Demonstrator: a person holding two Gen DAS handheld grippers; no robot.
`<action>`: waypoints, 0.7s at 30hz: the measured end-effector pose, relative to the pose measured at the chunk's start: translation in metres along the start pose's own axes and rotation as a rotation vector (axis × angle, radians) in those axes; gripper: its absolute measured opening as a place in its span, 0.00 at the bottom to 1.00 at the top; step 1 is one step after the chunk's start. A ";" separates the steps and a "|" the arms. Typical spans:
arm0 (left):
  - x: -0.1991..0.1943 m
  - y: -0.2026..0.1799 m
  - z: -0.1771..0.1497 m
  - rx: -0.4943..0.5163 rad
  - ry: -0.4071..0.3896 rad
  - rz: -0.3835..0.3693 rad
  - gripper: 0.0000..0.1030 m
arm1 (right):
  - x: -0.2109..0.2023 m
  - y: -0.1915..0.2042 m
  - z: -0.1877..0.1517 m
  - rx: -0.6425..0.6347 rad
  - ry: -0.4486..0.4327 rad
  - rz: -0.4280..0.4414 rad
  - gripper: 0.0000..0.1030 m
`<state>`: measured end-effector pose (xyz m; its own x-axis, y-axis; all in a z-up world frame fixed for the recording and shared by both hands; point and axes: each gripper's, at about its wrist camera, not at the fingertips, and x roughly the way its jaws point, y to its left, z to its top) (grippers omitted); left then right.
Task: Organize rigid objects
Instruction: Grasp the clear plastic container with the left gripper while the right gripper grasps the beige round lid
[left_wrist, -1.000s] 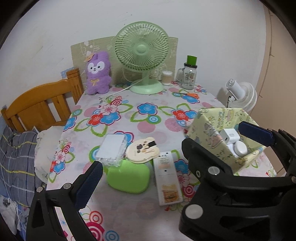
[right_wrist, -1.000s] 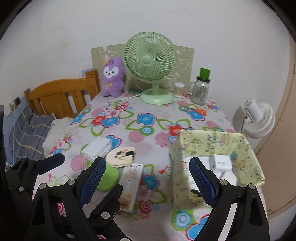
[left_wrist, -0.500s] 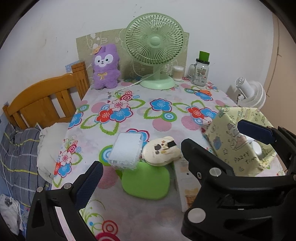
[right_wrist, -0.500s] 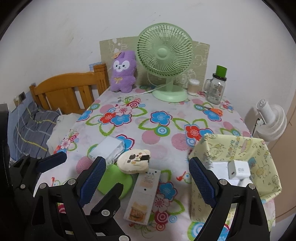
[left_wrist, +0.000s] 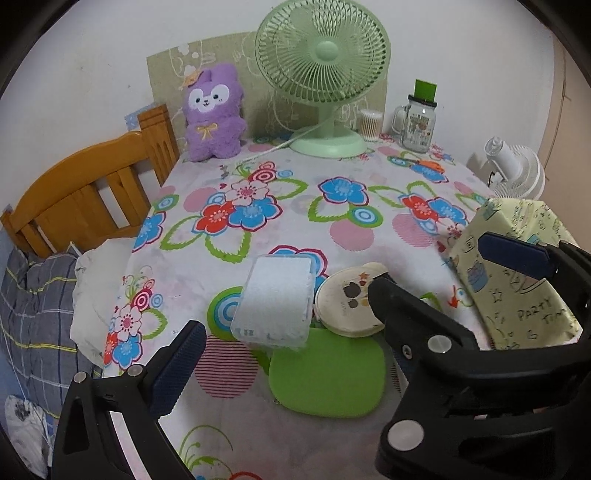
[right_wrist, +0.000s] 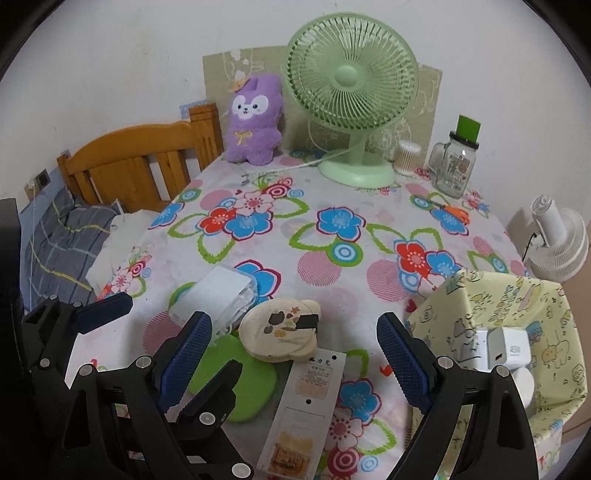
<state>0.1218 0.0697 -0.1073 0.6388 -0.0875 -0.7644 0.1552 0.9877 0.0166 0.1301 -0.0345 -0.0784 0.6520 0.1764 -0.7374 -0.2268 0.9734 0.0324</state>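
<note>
A small pile lies near the table's front. It holds a white translucent box (left_wrist: 275, 299) (right_wrist: 218, 295), a cream bear-shaped case (left_wrist: 347, 302) (right_wrist: 280, 332), a flat green pad (left_wrist: 327, 376) (right_wrist: 240, 387) under both, and a long white labelled strip (right_wrist: 306, 410). A yellow patterned bin (right_wrist: 517, 314) (left_wrist: 517, 302) at the right holds white chargers (right_wrist: 506, 349). My right gripper (right_wrist: 295, 332) hangs open above the case and strip, touching nothing. My left gripper (left_wrist: 295, 328) is open just left of it, over the box and pad. Its right finger crosses behind the right gripper's left finger.
At the table's back stand a green fan (right_wrist: 351, 88), a purple plush (right_wrist: 255, 118), a swab jar (right_wrist: 406, 157) and a glass mug (right_wrist: 456, 166). Orange scissors (right_wrist: 456, 214) lie near the mug. A wooden headboard (left_wrist: 92, 192) and bedding are left, a white fan (right_wrist: 557, 240) right.
Both grippers have moved forward and down toward the pile, which now looks larger and nearer. The bin has slid to the right edge of the left wrist view. Both stay open.
</note>
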 end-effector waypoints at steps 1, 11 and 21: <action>0.004 0.000 0.000 0.004 0.006 0.001 0.98 | 0.006 -0.001 0.000 0.007 0.014 0.007 0.90; 0.038 0.004 0.000 0.036 0.064 0.000 0.96 | 0.044 -0.005 -0.001 0.025 0.086 0.024 0.90; 0.061 0.010 0.001 0.016 0.088 0.001 0.85 | 0.066 -0.011 -0.003 0.050 0.130 0.057 0.90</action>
<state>0.1631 0.0742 -0.1531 0.5700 -0.0741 -0.8183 0.1667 0.9856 0.0269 0.1738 -0.0339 -0.1297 0.5395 0.2143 -0.8142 -0.2219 0.9691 0.1080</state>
